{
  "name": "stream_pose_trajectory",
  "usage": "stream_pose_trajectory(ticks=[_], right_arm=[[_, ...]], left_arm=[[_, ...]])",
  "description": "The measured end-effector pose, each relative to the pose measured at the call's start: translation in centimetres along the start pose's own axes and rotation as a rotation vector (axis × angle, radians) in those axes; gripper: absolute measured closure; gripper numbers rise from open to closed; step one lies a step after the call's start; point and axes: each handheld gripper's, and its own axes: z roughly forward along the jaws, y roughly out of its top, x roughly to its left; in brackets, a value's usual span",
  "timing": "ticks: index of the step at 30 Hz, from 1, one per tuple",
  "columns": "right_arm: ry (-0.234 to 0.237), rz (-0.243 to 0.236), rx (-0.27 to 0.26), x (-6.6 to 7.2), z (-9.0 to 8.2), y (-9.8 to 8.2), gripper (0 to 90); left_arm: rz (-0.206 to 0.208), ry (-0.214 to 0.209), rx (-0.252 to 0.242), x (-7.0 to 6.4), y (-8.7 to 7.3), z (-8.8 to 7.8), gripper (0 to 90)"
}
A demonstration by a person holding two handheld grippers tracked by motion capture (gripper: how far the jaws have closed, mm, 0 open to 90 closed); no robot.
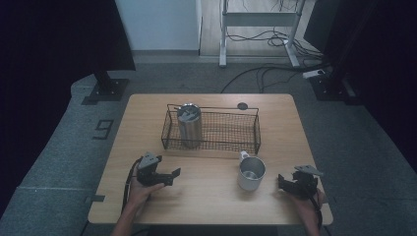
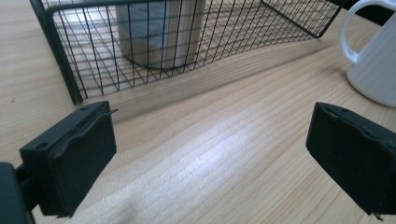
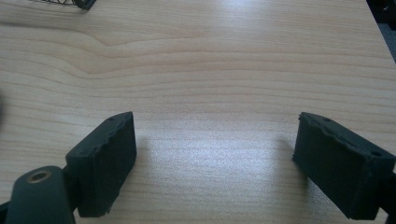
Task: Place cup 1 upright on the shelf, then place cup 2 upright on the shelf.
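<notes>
Approach step, as judged: the left claw (image 1: 172, 176), jaws wide and empty, hovers near the desk's (image 1: 206, 201) front-left facing the mug (image 1: 251, 173) at front-centre, while the right claw (image 1: 284, 183), also open and empty, waits front-right; next, close on the mug.

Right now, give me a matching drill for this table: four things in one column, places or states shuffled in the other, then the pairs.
Things:
1. steel tumbler
2. mug
3. left gripper
4. wire basket

Places or states:
A. on the bare table, just in front of the basket's right end
B. open over bare wood, nothing between its fingers
C. upright inside the basket, at its left end
D. across the far middle of the table

Pairs: 1-C, 2-A, 3-B, 4-D
</notes>
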Motion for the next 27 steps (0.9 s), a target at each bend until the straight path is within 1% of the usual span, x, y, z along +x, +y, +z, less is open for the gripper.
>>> stream_pose_trajectory(ticks=[1,2,3,4,6,9,10,13,14,15,16,17,18,19,20,22,24,25,27], right_arm=[[-0.017,0.003,-0.009,0.2,-0.1,0.0,14.3],[-0.017,0.003,-0.009,0.2,-0.1,0.0,14.3],[-0.028,-0.005,-0.021,0.3,-0.2,-0.1,14.7],[-0.029,-0.008,-0.033,0.4,-0.4,-0.1,14.8],[-0.017,-0.001,-0.049,0.4,-0.7,0.1,14.7],[0.002,0.014,-0.085,0.4,-1.4,0.3,14.8],[0.002,0.014,-0.085,0.4,-1.4,0.3,14.8],[0.021,0.023,-0.110,0.5,-1.9,0.3,14.9],[0.040,0.030,-0.122,0.6,-2.2,0.5,14.9],[0.049,0.032,-0.128,0.6,-2.3,0.5,14.9],[0.049,0.032,-0.128,0.6,-2.3,0.5,14.9],[0.067,0.038,-0.137,0.8,-2.6,0.6,14.9],[0.067,0.038,-0.137,0.8,-2.6,0.6,14.9],[0.085,0.041,-0.145,1.0,-2.9,0.7,14.9],[0.092,0.041,-0.147,1.0,-3.0,0.7,14.9],[0.097,0.043,-0.155,1.1,-3.2,0.7,15.0],[0.105,0.047,-0.186,1.3,-3.7,0.8,16.0],[0.125,0.053,-0.202,1.5,-4.2,0.9,16.2],[0.132,0.054,-0.209,1.6,-4.4,1.0,16.3]], left_arm=[[-0.001,0.000,-0.008,0.0,0.0,-0.1,1.8],[-0.001,0.000,-0.008,0.0,0.0,-0.1,1.9],[-0.003,-0.001,-0.013,-0.1,0.1,-0.2,1.9],[-0.005,-0.003,-0.019,-0.1,0.1,-0.3,2.1],[-0.003,-0.002,-0.019,-0.1,0.1,-0.3,2.3],[-0.006,-0.012,-0.018,-0.2,0.1,-0.2,5.3],[-0.006,-0.012,-0.018,-0.2,0.1,-0.2,5.4],[0.004,-0.020,-0.013,-0.6,0.0,-0.1,5.4],[0.005,-0.020,-0.013,-0.7,0.0,0.0,5.3],[0.007,-0.021,-0.010,-0.8,0.0,0.0,5.3],[0.007,-0.021,-0.010,-0.8,0.0,0.0,5.3],[0.006,-0.023,-0.007,-0.8,0.0,0.0,5.3],[0.006,-0.023,-0.007,-0.8,0.0,0.0,5.3],[0.006,-0.024,-0.006,-0.8,0.0,0.0,5.3],[0.006,-0.025,-0.005,-0.8,0.0,0.0,5.3],[0.009,-0.024,-0.001,-0.8,0.0,0.0,5.3],[0.009,-0.023,-0.002,-0.8,0.0,-0.1,5.3],[0.002,-0.026,-0.003,-0.7,0.0,-0.1,5.3],[-0.002,-0.028,-0.003,-0.6,0.0,-0.1,5.3]])
